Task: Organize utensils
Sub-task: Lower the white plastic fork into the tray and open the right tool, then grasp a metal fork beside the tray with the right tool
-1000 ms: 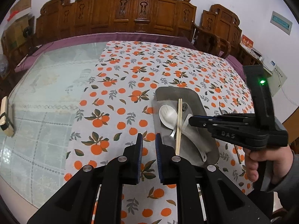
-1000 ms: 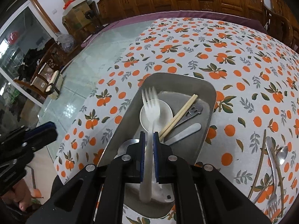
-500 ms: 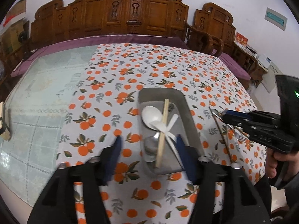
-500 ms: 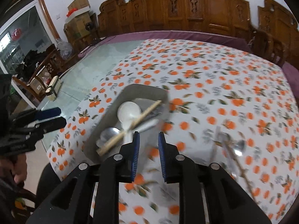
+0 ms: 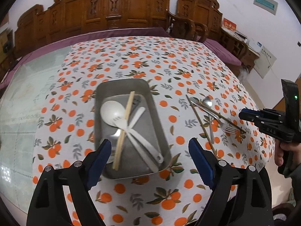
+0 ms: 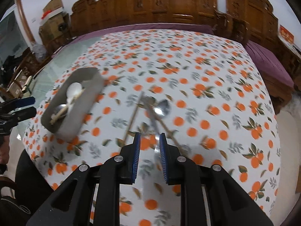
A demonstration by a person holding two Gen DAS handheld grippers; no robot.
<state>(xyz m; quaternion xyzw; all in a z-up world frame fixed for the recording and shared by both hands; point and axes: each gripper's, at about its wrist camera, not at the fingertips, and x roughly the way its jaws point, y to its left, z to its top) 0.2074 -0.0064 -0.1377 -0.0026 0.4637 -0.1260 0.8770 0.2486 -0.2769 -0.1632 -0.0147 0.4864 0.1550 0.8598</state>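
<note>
1. The left claw is spread wide, released, holding nothing, above the near end of the metal tray.
2. The tray sits on the orange-print tabletop, holding a white spoon, white fork and wooden chopsticks.
3. The right claw is parted and empty over the loose metal spoon and other utensils, blurred.

- A tray sits on the desk, holding a spoon, chopsticks lying across it, and a fork.
- Right of the tray, apart from it, a loose fork, a loose spoon and loose chopsticks lie crossed on the desk.
- Chairs stand behind the desk.
</note>
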